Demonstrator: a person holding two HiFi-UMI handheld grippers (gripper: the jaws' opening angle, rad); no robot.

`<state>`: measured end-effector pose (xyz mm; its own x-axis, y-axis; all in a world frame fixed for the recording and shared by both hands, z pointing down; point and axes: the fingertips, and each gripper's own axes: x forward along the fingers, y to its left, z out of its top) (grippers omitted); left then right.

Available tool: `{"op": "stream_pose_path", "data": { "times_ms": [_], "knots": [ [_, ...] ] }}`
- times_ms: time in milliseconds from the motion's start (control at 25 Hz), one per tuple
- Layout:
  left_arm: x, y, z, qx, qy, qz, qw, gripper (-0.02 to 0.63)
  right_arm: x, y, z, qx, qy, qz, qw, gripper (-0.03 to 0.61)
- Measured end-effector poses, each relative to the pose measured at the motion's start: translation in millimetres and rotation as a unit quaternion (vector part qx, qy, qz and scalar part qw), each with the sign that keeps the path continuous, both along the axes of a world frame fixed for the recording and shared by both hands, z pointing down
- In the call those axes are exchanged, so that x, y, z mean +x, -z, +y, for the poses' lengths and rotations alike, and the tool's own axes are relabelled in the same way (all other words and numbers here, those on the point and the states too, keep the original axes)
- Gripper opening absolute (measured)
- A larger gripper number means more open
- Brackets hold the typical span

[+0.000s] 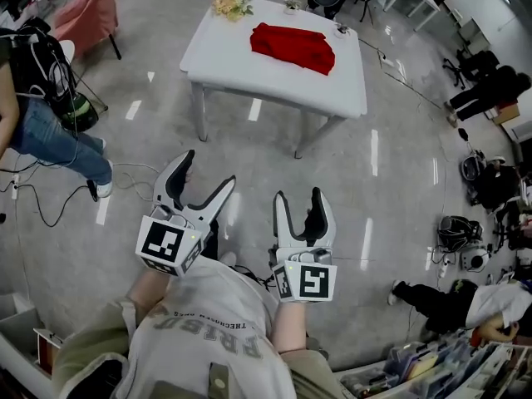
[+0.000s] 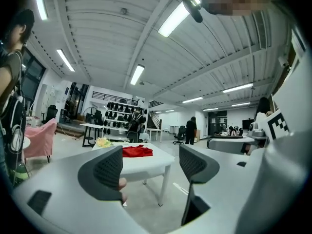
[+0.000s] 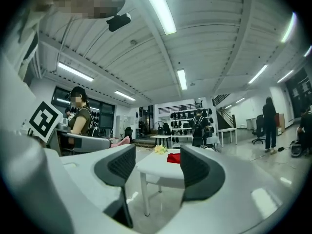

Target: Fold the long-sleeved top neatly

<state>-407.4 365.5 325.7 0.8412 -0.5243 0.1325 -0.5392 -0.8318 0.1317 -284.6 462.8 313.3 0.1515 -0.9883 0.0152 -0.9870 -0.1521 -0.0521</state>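
Head view: left claw and right claw gape empty (red top lies on white table).

Cannot tell sleeves in the crumpled top, nor the kind of flowers near it, too small here; loses most of a bystander past the head view's left edge.

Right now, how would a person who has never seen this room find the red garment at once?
Look for the white rectangular table on the glossy grey floor. Near its middle lies the crumpled red cloth top. It is the only red thing on the table; its neighbour, a pale yellow flower bunch, sits at a corner.
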Motion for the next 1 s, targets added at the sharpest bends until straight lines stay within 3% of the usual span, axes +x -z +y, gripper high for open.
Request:
{"op": "stream_pose_path", "data": {
  "times_ms": [320,600,760,1000],
  "knots": [
    [51,-21,-89,-0.017,-0.047,-0.013,0.9987,0.365,33,-14,-88,-0.025,-0.022,0.019,0.999,0.275],
    [101,2,-180,-0.008,-0.092,-0.012,0.9956,0.37,72,4,-167,-0.034,-0.065,0.03,0.997,0.276],
    [121,1,-215,-0.027,-0.104,-0.014,0.9941,0.38,90,7,-194,-0.055,-0.079,0.044,0.994,0.276],
    [151,-44,-239,-0.068,-0.116,-0.046,0.9898,0.394,126,-28,-218,-0.093,-0.09,0.024,0.991,0.276]
  ]
}}
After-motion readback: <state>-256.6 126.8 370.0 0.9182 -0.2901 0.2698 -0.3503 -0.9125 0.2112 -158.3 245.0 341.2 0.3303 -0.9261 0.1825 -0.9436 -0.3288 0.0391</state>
